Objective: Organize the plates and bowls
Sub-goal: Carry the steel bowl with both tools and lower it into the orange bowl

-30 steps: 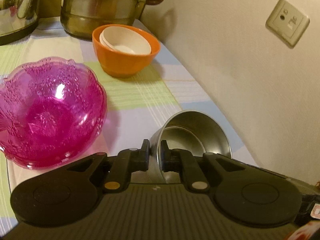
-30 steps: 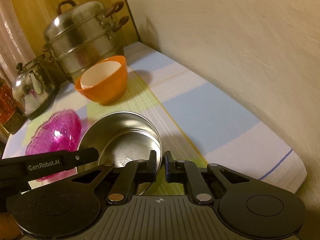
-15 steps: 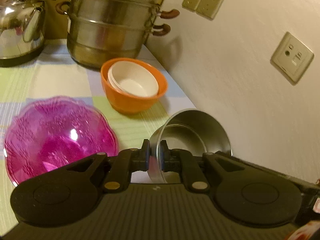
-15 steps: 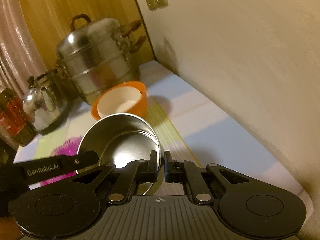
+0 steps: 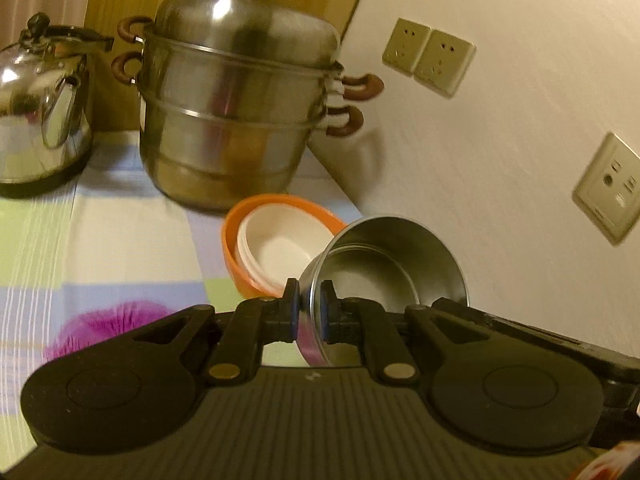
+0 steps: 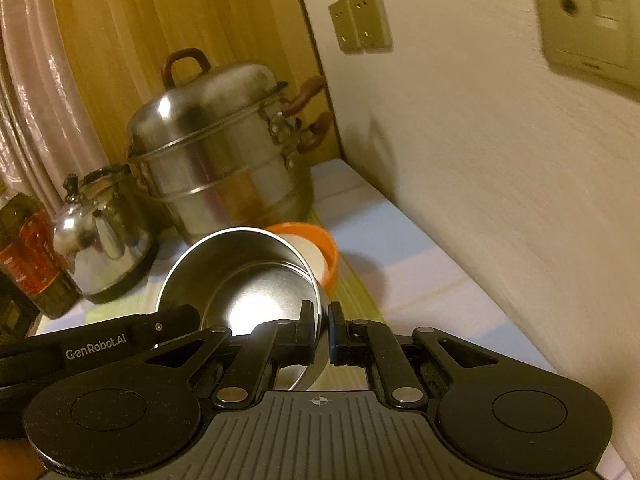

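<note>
Bowls numbered four in view: one steel bowl (image 5: 384, 276), one orange bowl (image 5: 240, 256), a white bowl (image 5: 280, 248) nested inside the orange one, and a pink bowl (image 5: 108, 324) of which only a blurred edge showed low in the left wrist view. The white nest showed more than one rim, so it may have been a stack; the count there could not be settled.

The steel bowl was empty and tilted, held above the checked tablecloth (image 5: 120, 240) just in front of the orange bowl. The left gripper (image 5: 309, 312) was clamped on one side of its rim, one finger inside the wall and one outside. The right gripper (image 6: 323, 332) pinched the opposite side of the rim (image 6: 318, 300) the same way.

Behind the bowls stood one lidded two-tier steamer pot (image 5: 236, 120) and one kettle (image 5: 40, 112), both closed, their contents unseen. One dark bottle (image 6: 28, 256) with a red label stood at the left edge of the right wrist view.

Three wall outlets (image 5: 428, 60) sat on the white wall.
</note>
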Demonstrator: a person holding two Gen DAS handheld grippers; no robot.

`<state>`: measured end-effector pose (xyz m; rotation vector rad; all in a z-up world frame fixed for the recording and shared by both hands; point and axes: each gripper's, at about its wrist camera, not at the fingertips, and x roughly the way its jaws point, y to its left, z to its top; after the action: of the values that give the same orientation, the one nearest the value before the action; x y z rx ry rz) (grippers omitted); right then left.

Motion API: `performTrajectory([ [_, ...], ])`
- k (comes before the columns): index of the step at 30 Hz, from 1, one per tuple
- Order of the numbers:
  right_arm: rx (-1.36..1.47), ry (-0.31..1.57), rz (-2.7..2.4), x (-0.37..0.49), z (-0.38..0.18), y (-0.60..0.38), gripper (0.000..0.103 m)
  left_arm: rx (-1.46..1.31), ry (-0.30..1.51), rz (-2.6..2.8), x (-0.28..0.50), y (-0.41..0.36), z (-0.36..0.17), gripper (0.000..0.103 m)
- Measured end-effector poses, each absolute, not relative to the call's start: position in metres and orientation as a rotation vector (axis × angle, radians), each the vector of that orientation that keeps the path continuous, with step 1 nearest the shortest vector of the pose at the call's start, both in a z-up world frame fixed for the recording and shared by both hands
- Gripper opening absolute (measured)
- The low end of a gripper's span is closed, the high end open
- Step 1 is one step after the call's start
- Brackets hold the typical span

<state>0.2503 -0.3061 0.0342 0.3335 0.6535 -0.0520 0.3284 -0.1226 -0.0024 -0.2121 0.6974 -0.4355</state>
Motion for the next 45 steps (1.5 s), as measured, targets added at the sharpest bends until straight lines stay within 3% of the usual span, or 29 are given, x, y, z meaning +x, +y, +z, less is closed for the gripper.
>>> performTrajectory([
  [22,0.347,0.635,-0.078,0.345,0.021,-0.305,0.006,-0.196,0.699,-0.396,0.411,-0.130,-0.026,0.009],
  [45,0.378,0.707,-0.075,0.378,-0.020,-0.314,0.007,-0.183,0.739,-0.377,0.428,-0.133,-0.047,0.010],
])
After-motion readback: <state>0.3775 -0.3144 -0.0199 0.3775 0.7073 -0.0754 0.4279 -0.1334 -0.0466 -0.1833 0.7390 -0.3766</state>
